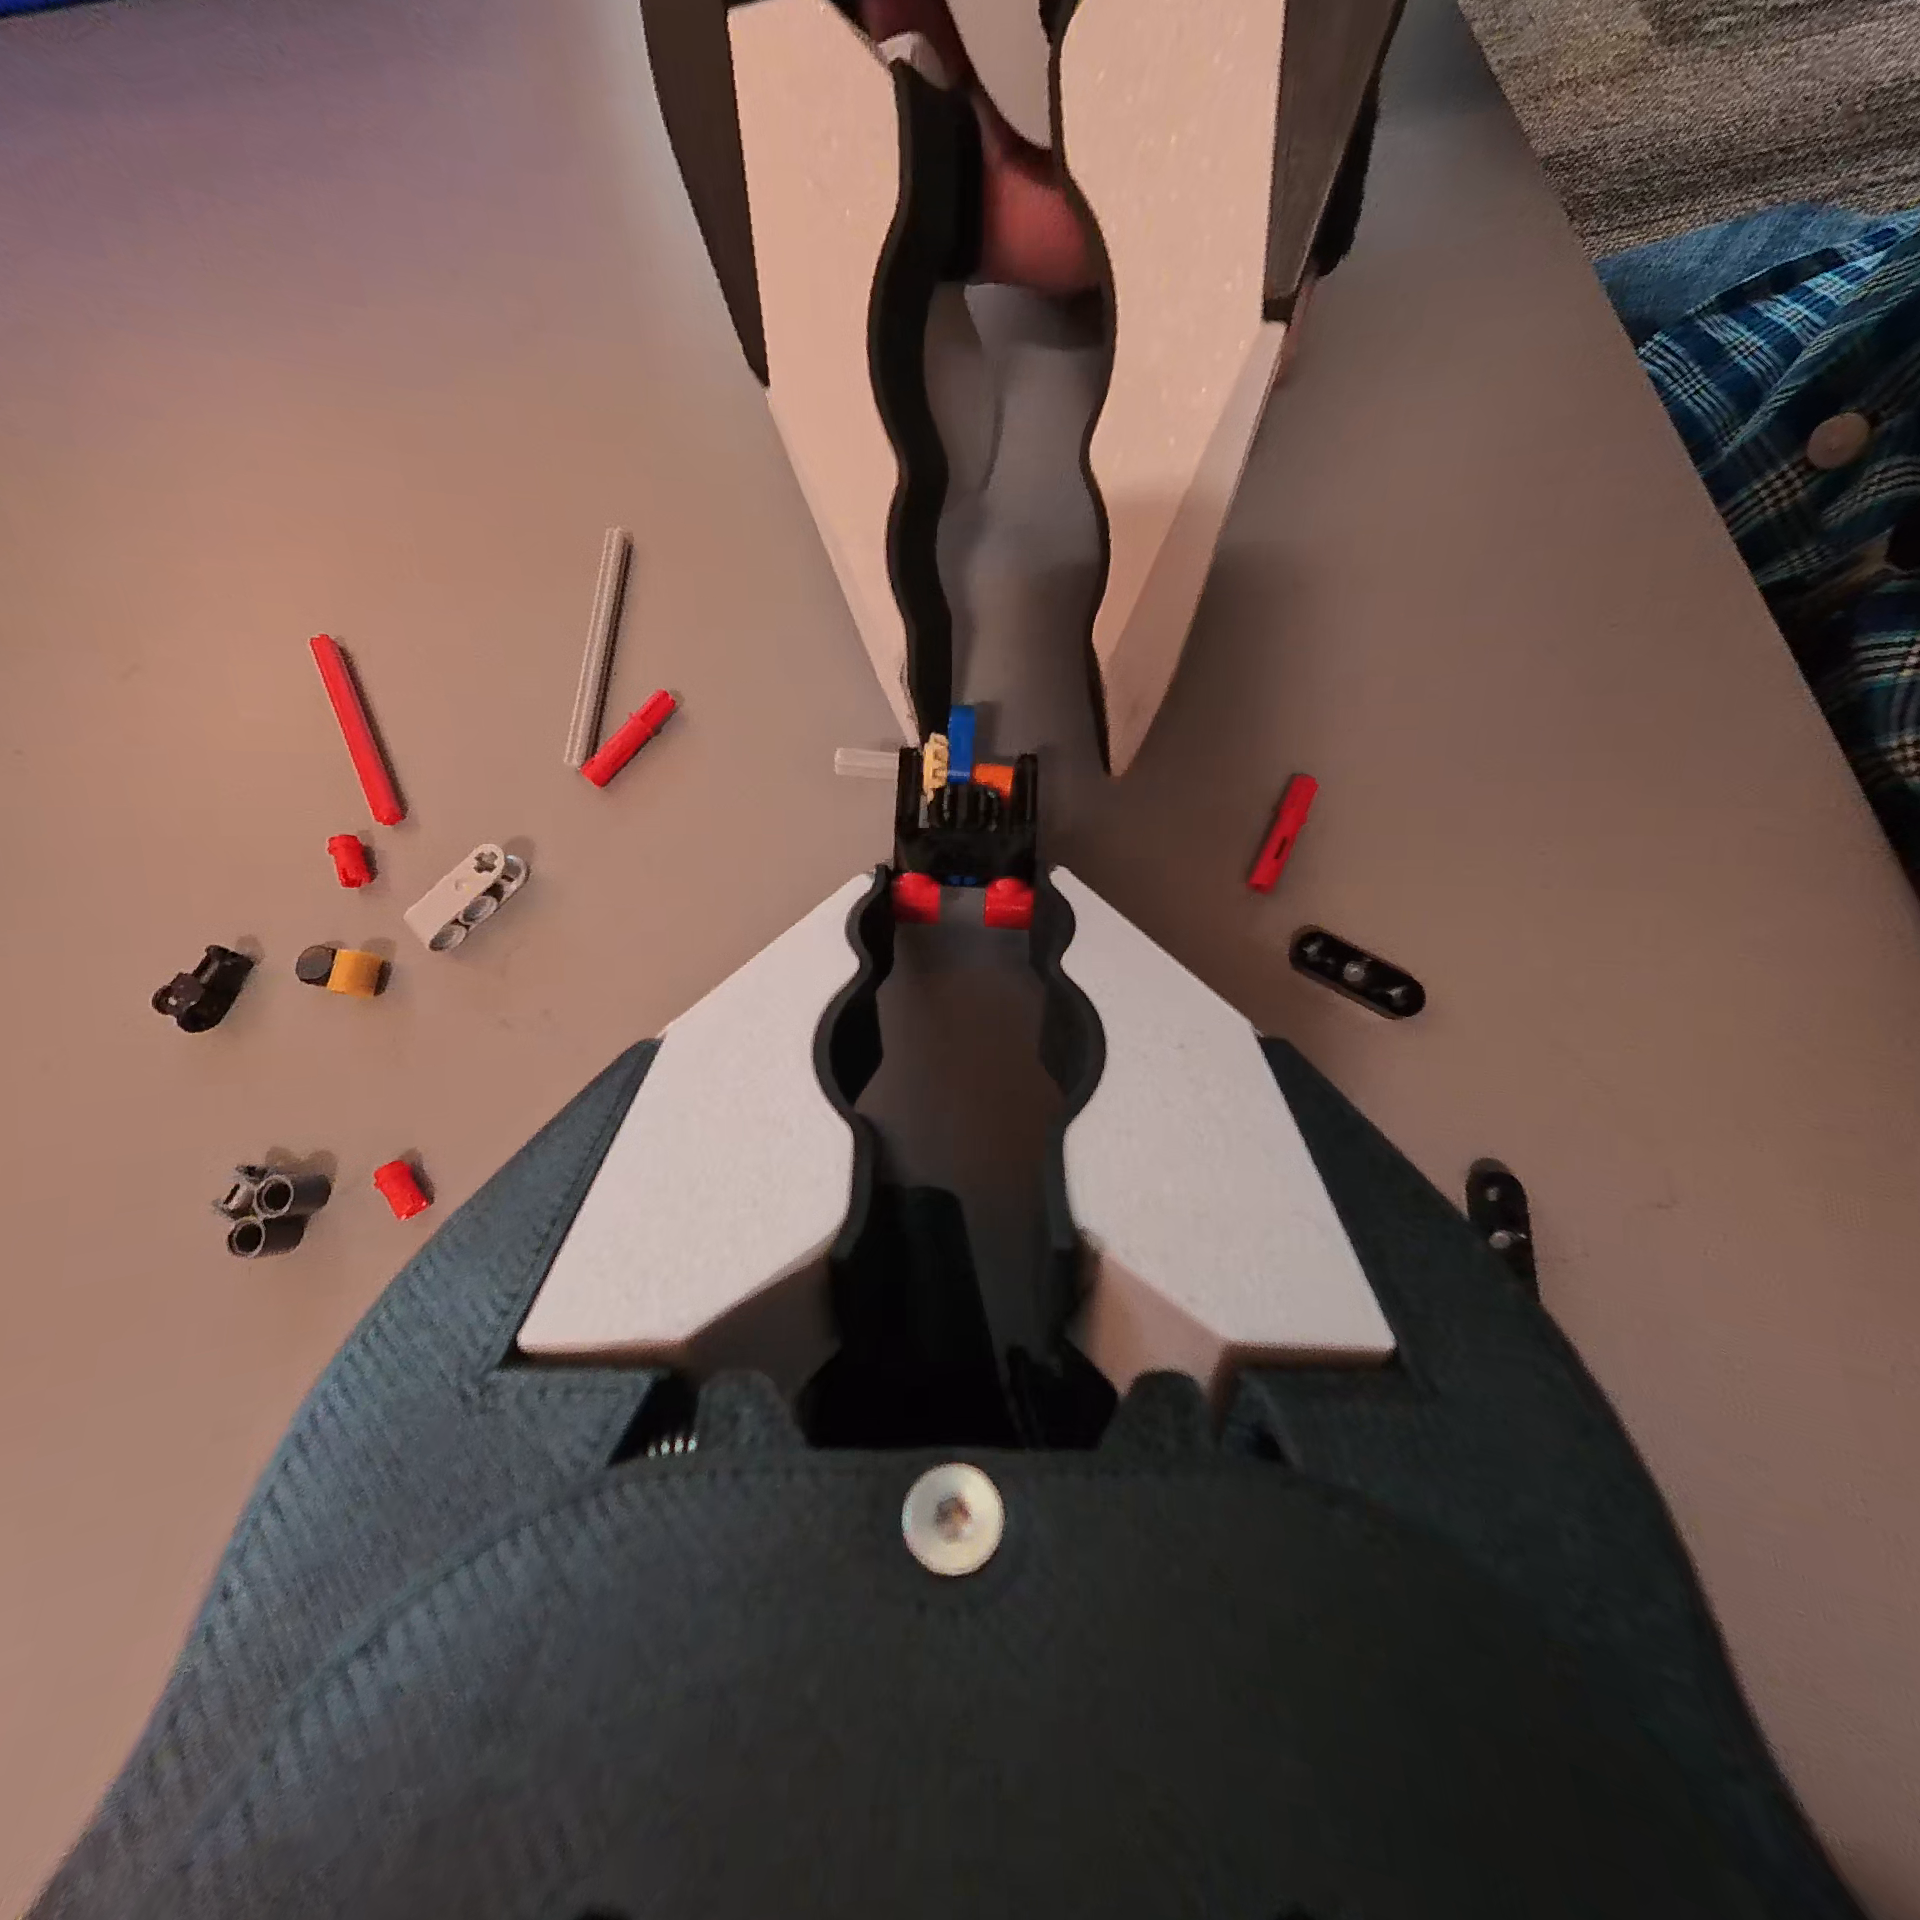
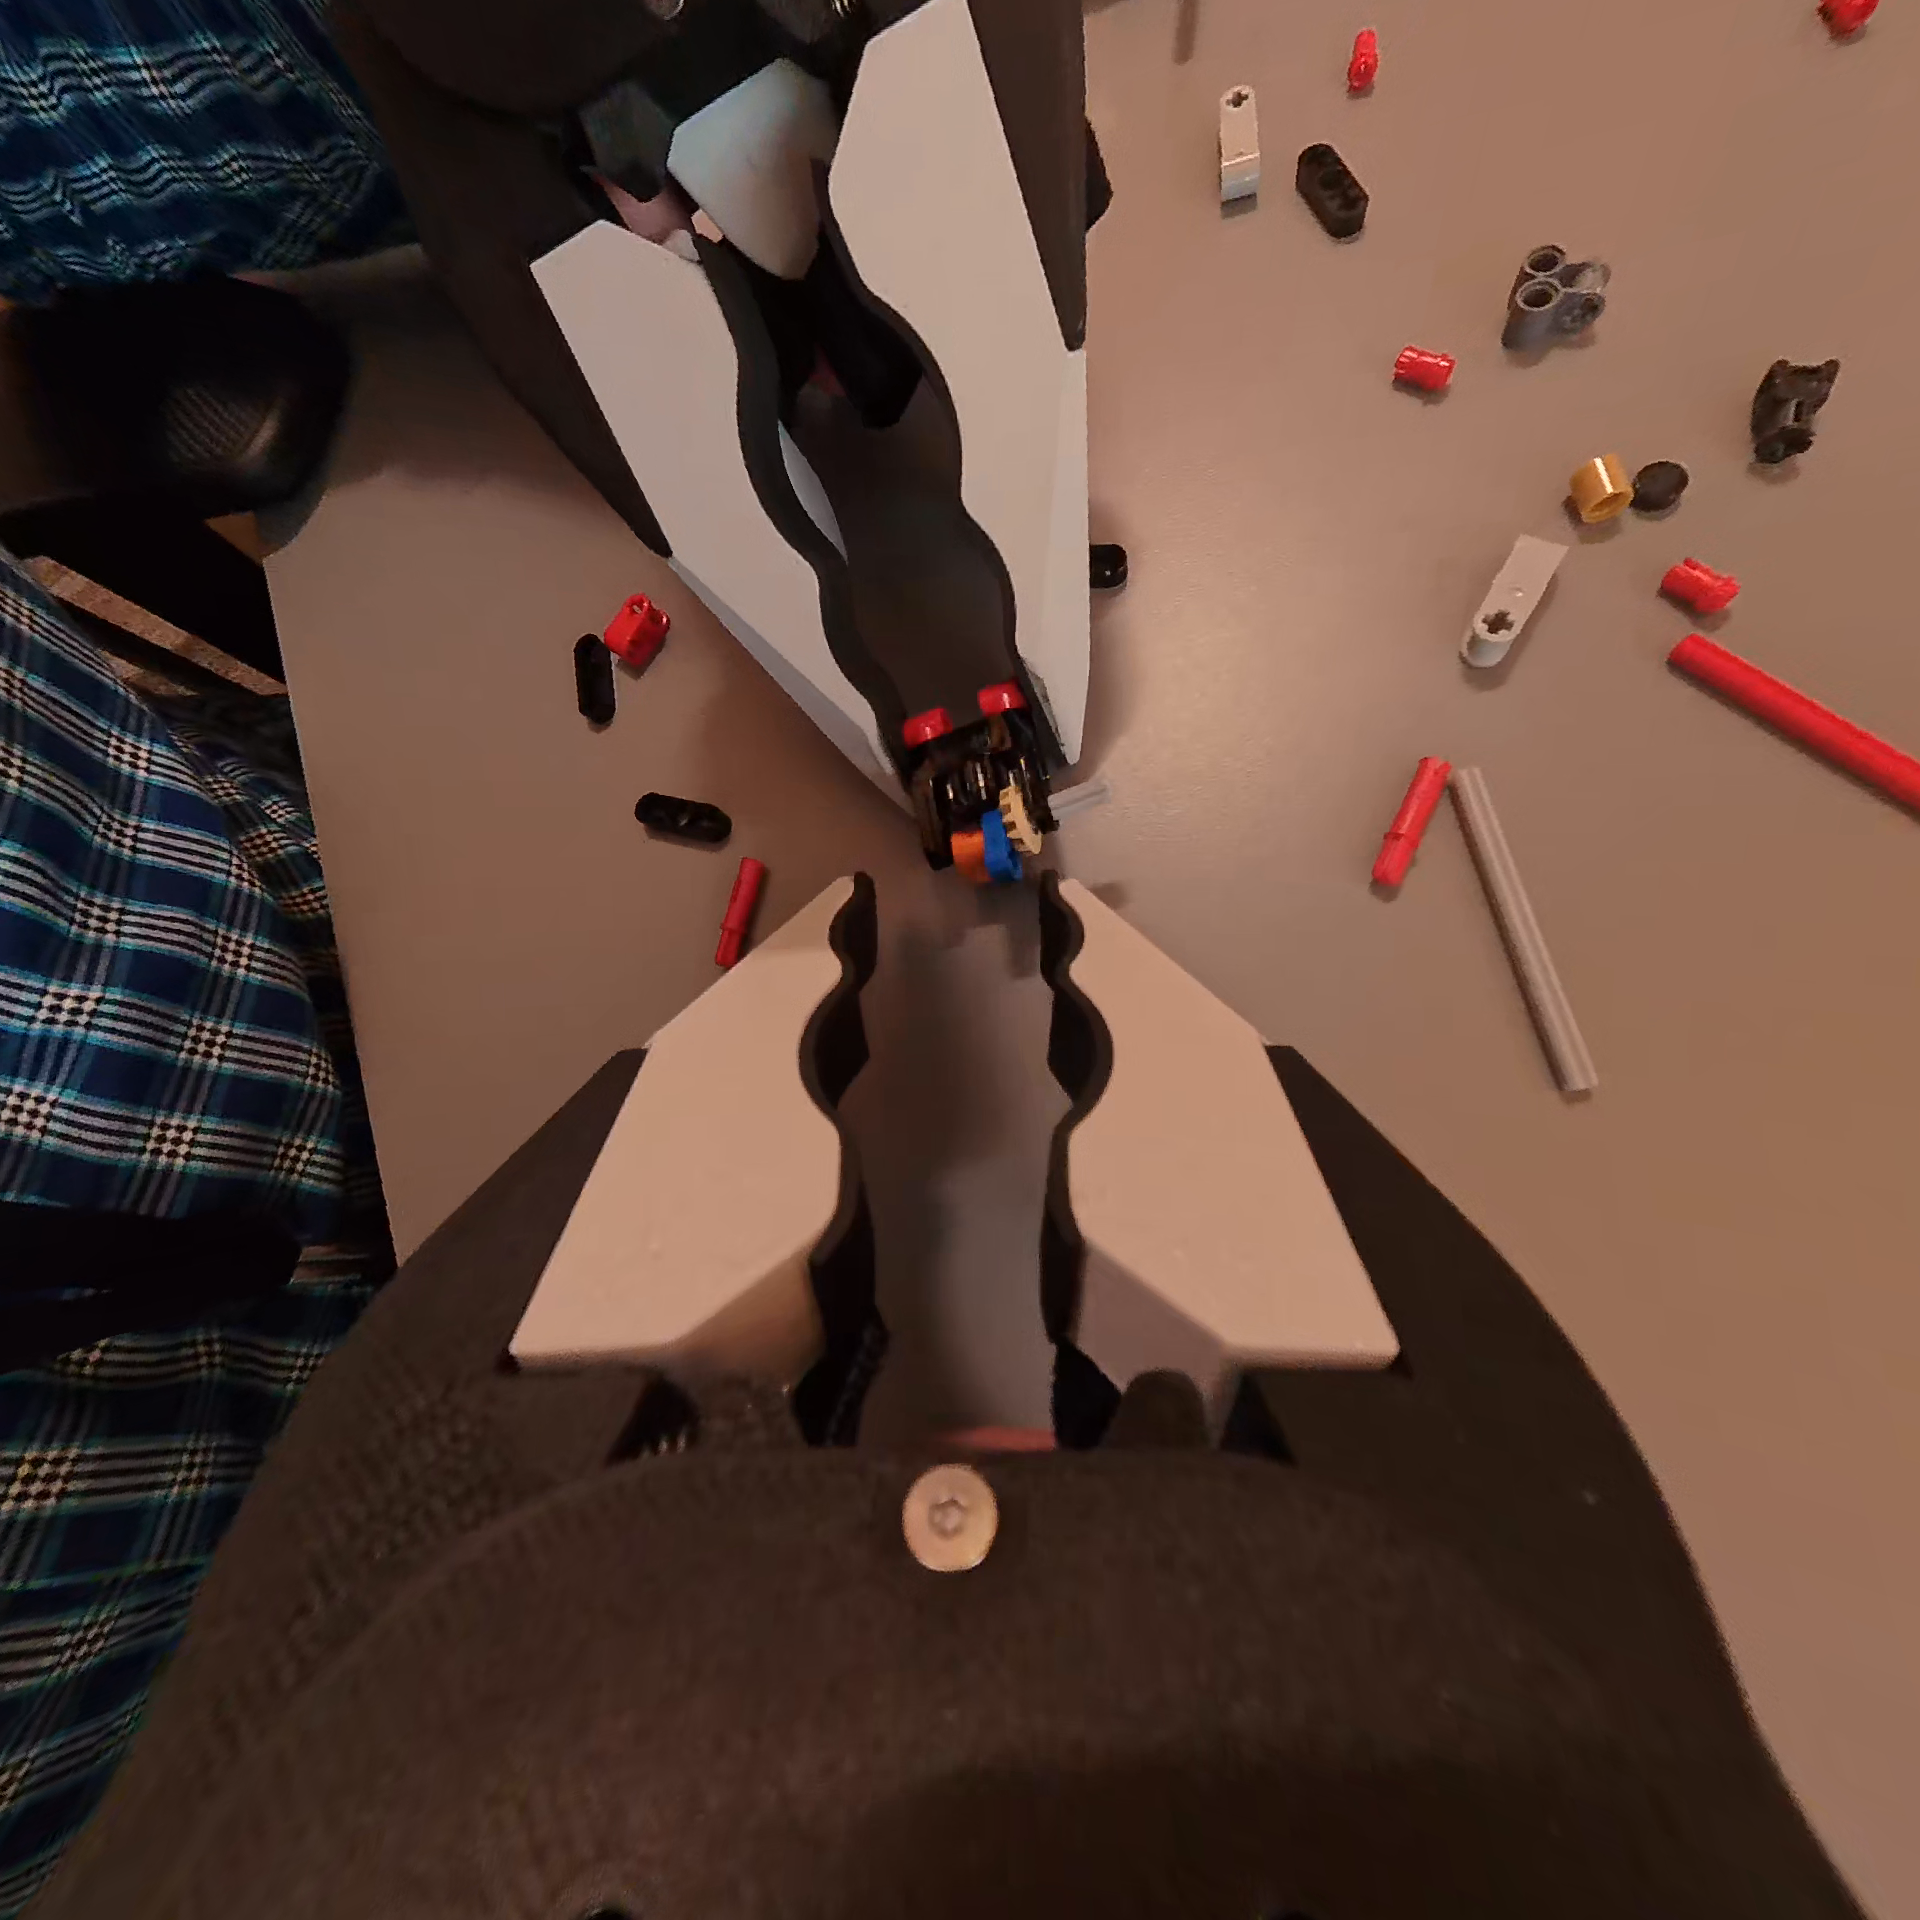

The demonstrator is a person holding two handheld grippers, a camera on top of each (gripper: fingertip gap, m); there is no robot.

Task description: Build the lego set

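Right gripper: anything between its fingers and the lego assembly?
Nothing: in the right wrist view, bare table separates the open right gripper from the lego assembly.

Plain beige table (image 1: 312, 312), matte top, loose lego bits scattered on it. Long red axle (image 1: 356, 729) lies flat, a grey axle (image 1: 598, 646) near it with a short red pin (image 1: 628, 738) touching its lower end. Below those: small red bush (image 1: 350, 860), light grey beam (image 1: 467, 896), yellow bush (image 1: 355, 971) beside a black round piece (image 1: 315, 964), black connector (image 1: 202, 988), dark grey triple-tube connector (image 1: 270, 1209), another red bush (image 1: 401, 1188). Other side: red pin (image 1: 1282, 831), black three-hole beam (image 1: 1356, 971).
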